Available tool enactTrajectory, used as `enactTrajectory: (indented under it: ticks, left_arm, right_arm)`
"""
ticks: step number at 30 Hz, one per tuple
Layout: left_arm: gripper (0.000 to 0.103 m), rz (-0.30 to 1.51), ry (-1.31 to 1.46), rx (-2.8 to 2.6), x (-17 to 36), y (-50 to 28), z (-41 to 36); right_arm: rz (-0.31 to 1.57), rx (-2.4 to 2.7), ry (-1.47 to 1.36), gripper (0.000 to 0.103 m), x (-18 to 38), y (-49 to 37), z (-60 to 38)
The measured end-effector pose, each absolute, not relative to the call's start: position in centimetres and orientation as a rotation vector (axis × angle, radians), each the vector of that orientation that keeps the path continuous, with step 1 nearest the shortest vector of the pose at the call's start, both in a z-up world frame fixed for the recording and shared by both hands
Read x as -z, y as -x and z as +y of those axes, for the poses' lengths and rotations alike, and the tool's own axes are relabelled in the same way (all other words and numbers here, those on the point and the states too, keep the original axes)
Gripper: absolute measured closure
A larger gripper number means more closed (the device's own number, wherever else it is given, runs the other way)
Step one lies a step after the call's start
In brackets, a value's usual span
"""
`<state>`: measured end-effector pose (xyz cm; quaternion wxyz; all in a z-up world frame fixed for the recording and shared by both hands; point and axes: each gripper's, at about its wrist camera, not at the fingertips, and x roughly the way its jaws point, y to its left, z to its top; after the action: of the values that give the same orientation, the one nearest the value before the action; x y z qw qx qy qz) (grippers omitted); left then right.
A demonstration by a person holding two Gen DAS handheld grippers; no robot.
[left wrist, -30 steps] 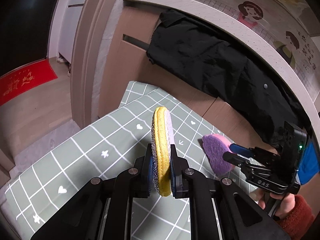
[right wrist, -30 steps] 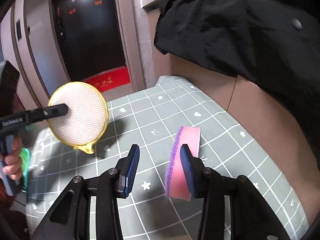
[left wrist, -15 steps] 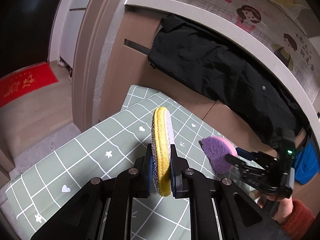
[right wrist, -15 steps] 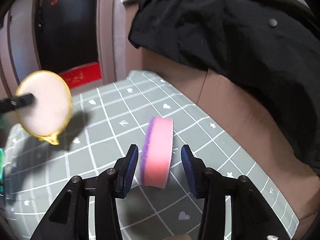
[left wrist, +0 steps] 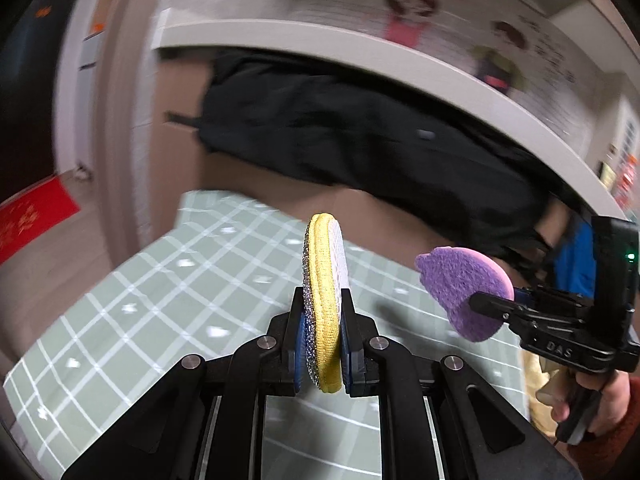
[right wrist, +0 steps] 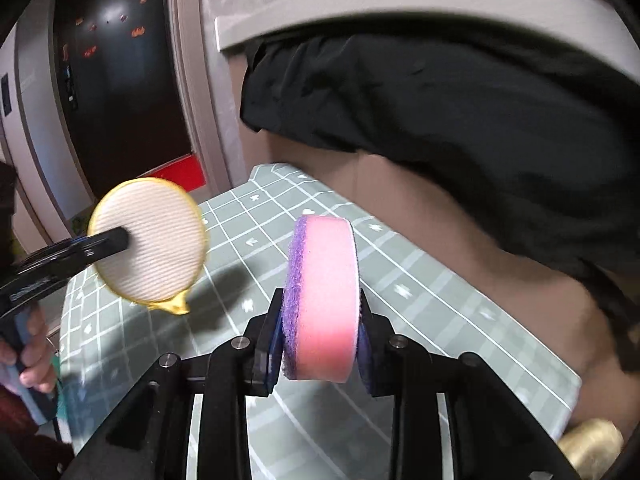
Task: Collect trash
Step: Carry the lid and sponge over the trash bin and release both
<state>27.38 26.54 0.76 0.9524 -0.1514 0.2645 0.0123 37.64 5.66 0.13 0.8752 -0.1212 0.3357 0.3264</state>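
Both wrist views look down, close; share checked tablecloth (left wrist: 168, 300).

Indoor light, fairly dim — motion blur smears the wall (left wrist: 440, 12) and cloth (left wrist: 180, 280); fisheye bends the edges, corners black; soft shadows on cloth.

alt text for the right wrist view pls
The right gripper, its jaws closing, clamps a round pink-and-purple sponge on edge above a green grid-patterned tablecloth. At left, the left gripper holds a yellow-rimmed round scrub pad; a black garment hangs behind.
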Motion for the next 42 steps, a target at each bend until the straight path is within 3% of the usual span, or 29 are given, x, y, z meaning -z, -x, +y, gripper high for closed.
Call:
enactTrajectory:
  ticks: [12, 31, 42]
  left_arm:
    - [0.089, 0.512, 0.144, 0.115, -3.2, -25.9, 10.0]
    - [0.089, 0.554, 0.042, 0.313, -2.2, -25.9, -7.4]
    - [0.089, 0.602, 0.054, 0.409, 0.2, -28.6, -13.6]
  right_arm:
    - [0.6, -0.489, 0.151, 0.075, -2.5, -29.3, -9.4]
    - [0.524, -0.223, -0.077, 0.074, -2.1, -23.9, -27.2]
    - [0.529, -0.11, -0.119, 0.074, -0.6, -23.8, -32.9]
